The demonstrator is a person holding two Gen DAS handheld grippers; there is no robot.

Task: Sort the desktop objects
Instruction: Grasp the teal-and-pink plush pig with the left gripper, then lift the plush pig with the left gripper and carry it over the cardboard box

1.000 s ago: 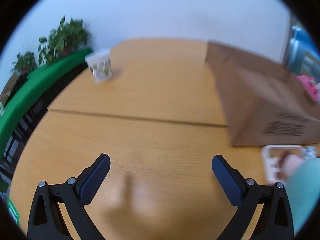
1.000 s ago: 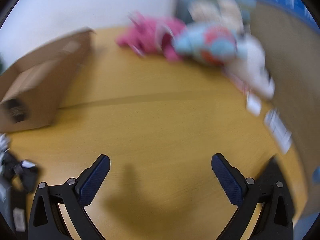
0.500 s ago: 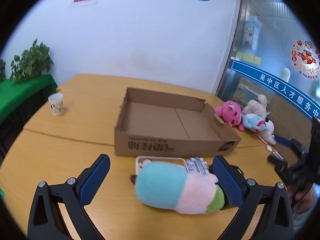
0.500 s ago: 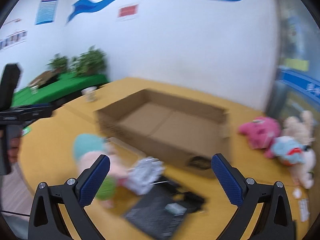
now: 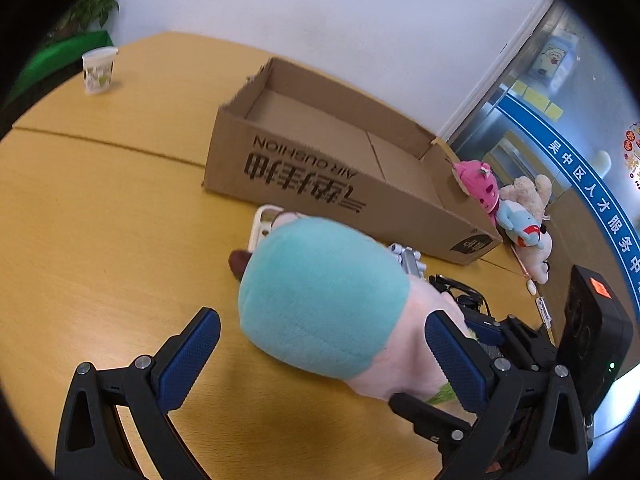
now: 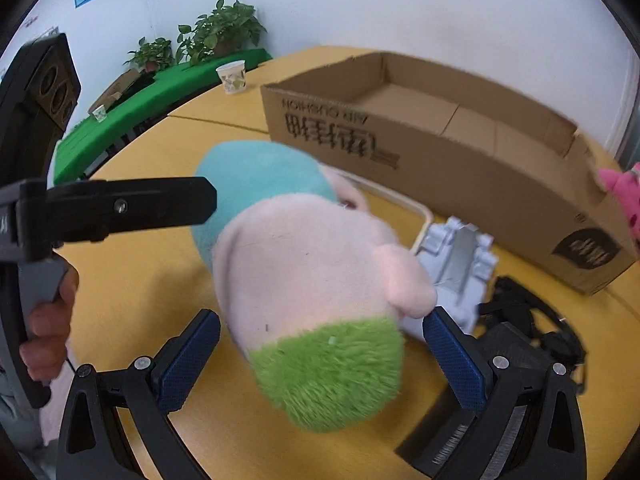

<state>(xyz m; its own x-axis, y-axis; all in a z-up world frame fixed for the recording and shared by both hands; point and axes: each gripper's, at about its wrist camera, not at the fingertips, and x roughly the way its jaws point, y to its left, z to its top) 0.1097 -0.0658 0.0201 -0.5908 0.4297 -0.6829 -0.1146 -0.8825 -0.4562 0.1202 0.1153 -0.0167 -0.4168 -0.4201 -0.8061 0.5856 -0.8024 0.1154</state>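
While I hold both tools low over the yellow wooden table (image 5: 100, 248), my left gripper (image 5: 320, 356) has its blue-padded jaws spread wide on either side of the teal end of the soft teal, pink and green plush toy (image 5: 332, 300), with neither pad pressing into it. My right gripper (image 6: 324, 360) is likewise spread apart, its pads flanking the green furry end of that same plush toy (image 6: 312, 300) without closing on it, so the toy lies on the table between the two tools, gripped by neither. The toy rests just in front of the long shallow brown cardboard box (image 5: 340, 176), on the printed side of it, and the box stands open-topped with nothing visible inside. Between the toy and the box lies a white plastic frame (image 5: 262, 220), partly covered by the toy. Just beside the toy, also in front of the box, sits a pale grey plastic block-shaped toy part (image 6: 456, 264), and near it a tangle of black cable and black gear (image 6: 528, 320). At the far right end of the box lies a pink plush animal (image 5: 478, 184), touching a light blue plush (image 5: 520, 228) and a cream plush (image 5: 528, 196). Well away from the box, toward its far left, a white paper cup with green print (image 5: 98, 70) stands upright on the table. Beyond the cup, potted green plants (image 6: 216, 28) stand above a green-covered surface (image 6: 160, 92).
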